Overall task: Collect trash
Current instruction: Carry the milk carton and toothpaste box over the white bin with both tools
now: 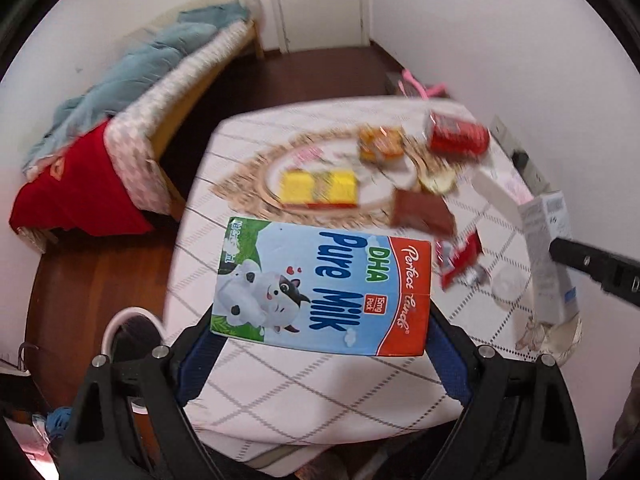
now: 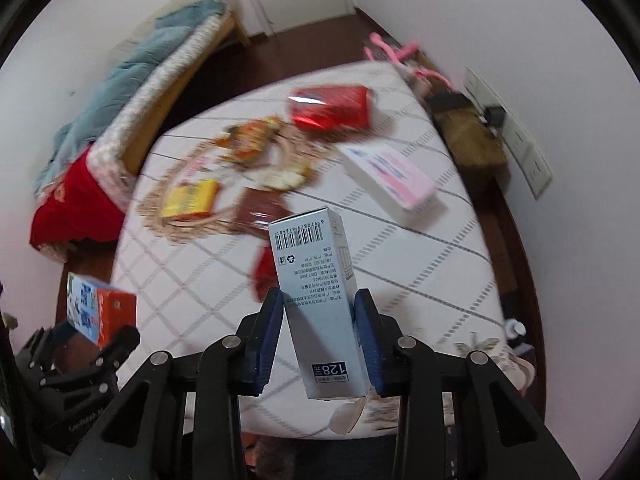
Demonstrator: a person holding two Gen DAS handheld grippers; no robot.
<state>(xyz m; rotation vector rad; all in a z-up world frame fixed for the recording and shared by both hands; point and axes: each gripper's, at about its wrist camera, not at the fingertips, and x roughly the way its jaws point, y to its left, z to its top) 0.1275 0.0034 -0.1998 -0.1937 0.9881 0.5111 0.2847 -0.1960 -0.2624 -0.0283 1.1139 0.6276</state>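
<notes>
Carton (image 1: 324, 288) spans left jaws; box (image 2: 320, 304) between right.

The left wrist camera looked steeply down along its fingers at the table (image 1: 304, 380) from its near left edge, close above a milk carton (image 1: 324, 288). The right wrist camera faced likewise from further right, close behind a slim grey box (image 2: 320, 312). Both views shared the table, the bed (image 1: 132, 120) and the far door (image 1: 320, 0)
</notes>
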